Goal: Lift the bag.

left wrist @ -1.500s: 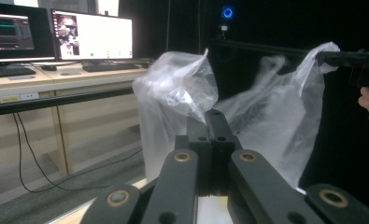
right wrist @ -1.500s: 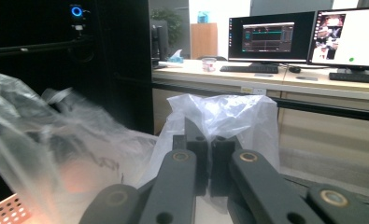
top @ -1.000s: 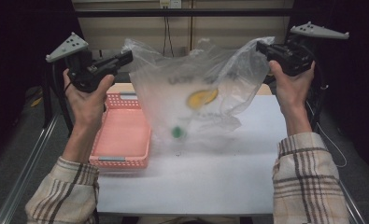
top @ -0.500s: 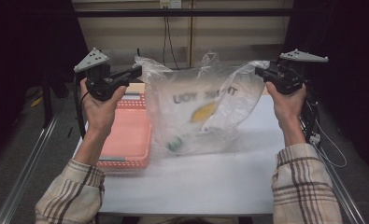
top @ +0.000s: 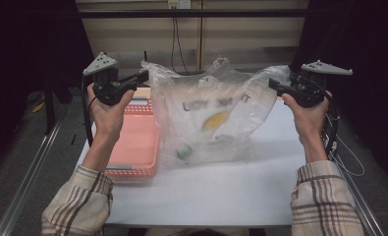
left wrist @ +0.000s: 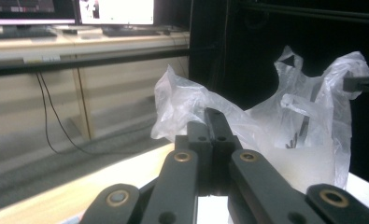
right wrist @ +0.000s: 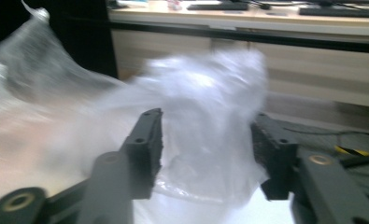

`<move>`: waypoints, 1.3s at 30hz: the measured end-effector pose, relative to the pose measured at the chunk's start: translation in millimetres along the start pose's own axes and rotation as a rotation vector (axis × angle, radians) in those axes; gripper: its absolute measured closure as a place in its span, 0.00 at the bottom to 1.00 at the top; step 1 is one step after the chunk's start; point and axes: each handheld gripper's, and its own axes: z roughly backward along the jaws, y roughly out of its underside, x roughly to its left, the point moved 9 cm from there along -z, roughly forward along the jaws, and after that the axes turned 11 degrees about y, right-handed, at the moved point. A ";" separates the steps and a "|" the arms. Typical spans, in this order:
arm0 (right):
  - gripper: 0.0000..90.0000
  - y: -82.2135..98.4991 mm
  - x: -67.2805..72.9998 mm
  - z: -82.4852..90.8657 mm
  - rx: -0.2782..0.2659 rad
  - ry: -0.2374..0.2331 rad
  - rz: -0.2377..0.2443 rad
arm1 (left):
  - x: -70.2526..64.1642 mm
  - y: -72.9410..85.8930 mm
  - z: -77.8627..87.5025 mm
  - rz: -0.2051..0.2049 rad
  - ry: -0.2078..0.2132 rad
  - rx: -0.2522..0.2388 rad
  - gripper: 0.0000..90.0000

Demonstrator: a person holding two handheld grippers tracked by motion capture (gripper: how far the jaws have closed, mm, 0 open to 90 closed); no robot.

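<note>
Left gripper (left wrist: 213, 122) clamping bag (top: 216, 118); right gripper (right wrist: 205, 140) opening

Dim, dark-edged pictures; right gripper view smeared by motion blur.

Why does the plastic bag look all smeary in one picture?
In the right gripper view the plastic bag is smeared by motion blur between the open jaws; in the left gripper view the bag is sharper; in the high view light falls on the white table, and the room around it is dark.

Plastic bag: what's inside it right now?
Through the plastic bag a yellow item and a small green one show near the bottom; folds blur their shapes, so neither can be identified.
</note>
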 end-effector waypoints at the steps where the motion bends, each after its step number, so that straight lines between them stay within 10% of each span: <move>1: 0.47 2.3 -2.4 -0.1 0.006 0.007 -0.005 | 2.9 1.4 -0.1 0.011 -0.005 0.003 1.00; 7: 0.26 9.6 -2.2 2.8 0.010 -0.015 -0.027 | 4.5 12.0 -1.9 0.010 0.006 0.028 1.00; 17: 0.18 14.2 7.6 19.7 -0.026 -0.037 -0.010 | 14.2 18.3 -1.5 0.046 -0.042 0.048 1.00; 22: 0.18 25.6 4.4 16.7 0.003 -0.016 0.005 | 11.6 20.6 -3.8 0.048 0.002 0.042 1.00; 30: 0.19 40.7 7.7 7.6 0.032 -0.013 0.004 | -6.8 22.1 5.6 0.014 0.036 0.027 0.27; 39: 0.22 48.0 -0.8 4.0 0.049 0.058 0.016 | -20.4 42.5 31.4 -0.022 0.021 0.033 0.15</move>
